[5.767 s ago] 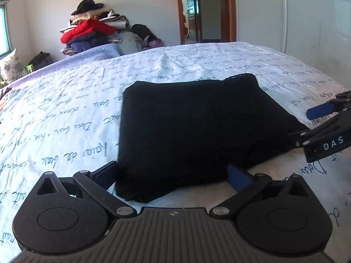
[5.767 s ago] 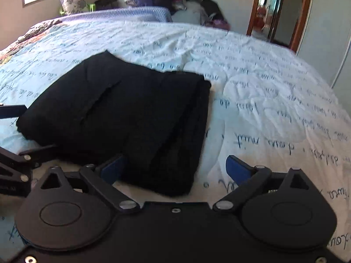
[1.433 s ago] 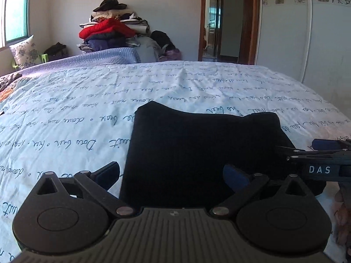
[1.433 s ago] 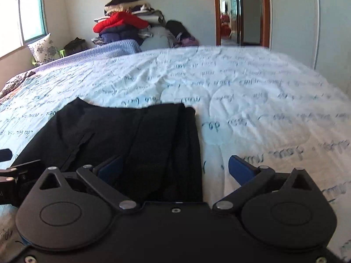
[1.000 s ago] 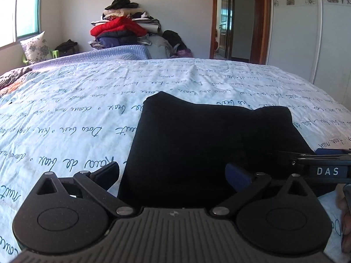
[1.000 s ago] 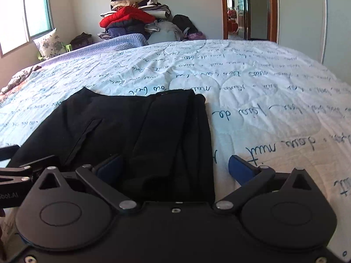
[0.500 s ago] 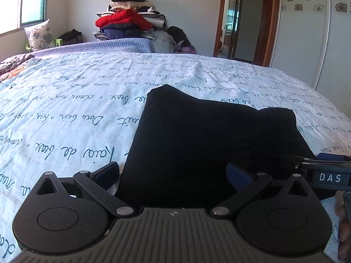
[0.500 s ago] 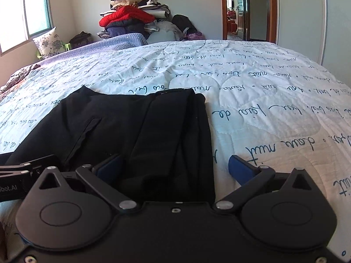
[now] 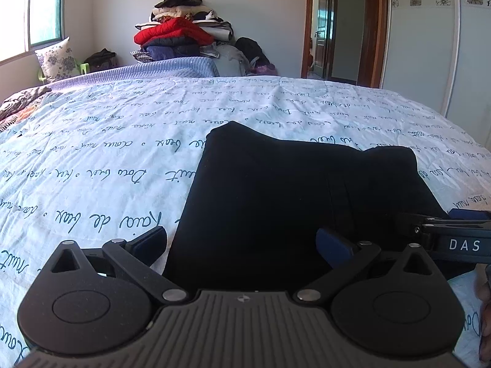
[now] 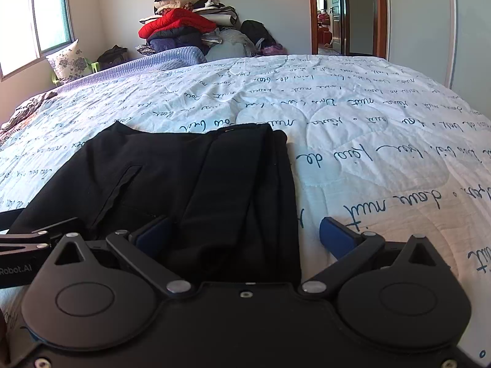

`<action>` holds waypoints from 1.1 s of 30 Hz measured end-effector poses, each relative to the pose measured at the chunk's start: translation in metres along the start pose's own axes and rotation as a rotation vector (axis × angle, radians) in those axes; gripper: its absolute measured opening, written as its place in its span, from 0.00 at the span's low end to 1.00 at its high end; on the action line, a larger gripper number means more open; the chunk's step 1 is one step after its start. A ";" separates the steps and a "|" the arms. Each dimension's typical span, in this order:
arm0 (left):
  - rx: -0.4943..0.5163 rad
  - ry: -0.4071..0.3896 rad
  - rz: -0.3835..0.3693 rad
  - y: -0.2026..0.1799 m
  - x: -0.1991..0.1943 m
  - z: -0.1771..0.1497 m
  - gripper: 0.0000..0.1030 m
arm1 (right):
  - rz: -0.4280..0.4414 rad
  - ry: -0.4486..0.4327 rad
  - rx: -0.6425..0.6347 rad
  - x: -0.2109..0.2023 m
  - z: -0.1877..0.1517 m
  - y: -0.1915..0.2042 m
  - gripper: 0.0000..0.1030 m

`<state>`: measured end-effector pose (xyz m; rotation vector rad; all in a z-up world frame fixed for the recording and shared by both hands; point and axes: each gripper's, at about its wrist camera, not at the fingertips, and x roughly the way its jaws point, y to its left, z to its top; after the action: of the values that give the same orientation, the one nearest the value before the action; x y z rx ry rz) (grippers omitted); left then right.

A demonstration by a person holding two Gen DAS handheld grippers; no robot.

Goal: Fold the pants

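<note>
Black pants [image 9: 294, 202] lie on the bed [image 9: 92, 159], already folded into a compact, roughly rectangular stack near the bed's near edge, a little toward its right side; quilt printed with blue script is bare all round the stack; a pile of clothes [image 10: 184, 21] sits well apart, beyond the far edge.

Left gripper [image 9: 242, 242]: jaws spread wide, holding nothing; they straddle the near left corner of the stack, one blue pad [image 9: 153, 239] over quilt, the other over cloth. Right gripper [image 10: 245, 233]: likewise released and empty, straddling the near right edge where the layered folds show; contact with the cloth cannot be told from either view.

Handling, judged: fabric looks soft, limp, light, matte, not slippery; it will sag and the layers will slide apart if lifted by one ply only; no fragility. A pocket slit [image 10: 119, 190] shows on the top layer in the right view.

Where to hold, judged: pinch through all layers at the two near corners, one gripper each, so the stack moves as one; the thick right-hand fold needs the deeper bite.

Task looks near done; at most one further fold or a smoothing pass remains.
</note>
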<state>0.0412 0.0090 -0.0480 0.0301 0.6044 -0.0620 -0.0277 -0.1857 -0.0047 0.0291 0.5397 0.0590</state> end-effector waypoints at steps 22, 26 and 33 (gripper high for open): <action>0.003 -0.002 0.003 0.000 -0.001 0.000 1.00 | 0.000 0.000 0.001 0.000 0.000 0.000 1.00; 0.005 -0.004 0.004 0.000 -0.001 0.000 1.00 | 0.000 0.000 0.001 0.000 0.000 0.000 1.00; 0.005 -0.004 0.004 0.000 -0.001 -0.001 1.00 | 0.000 0.000 0.001 0.000 0.000 0.000 1.00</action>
<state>0.0400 0.0088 -0.0478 0.0360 0.6000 -0.0595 -0.0276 -0.1859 -0.0047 0.0301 0.5397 0.0590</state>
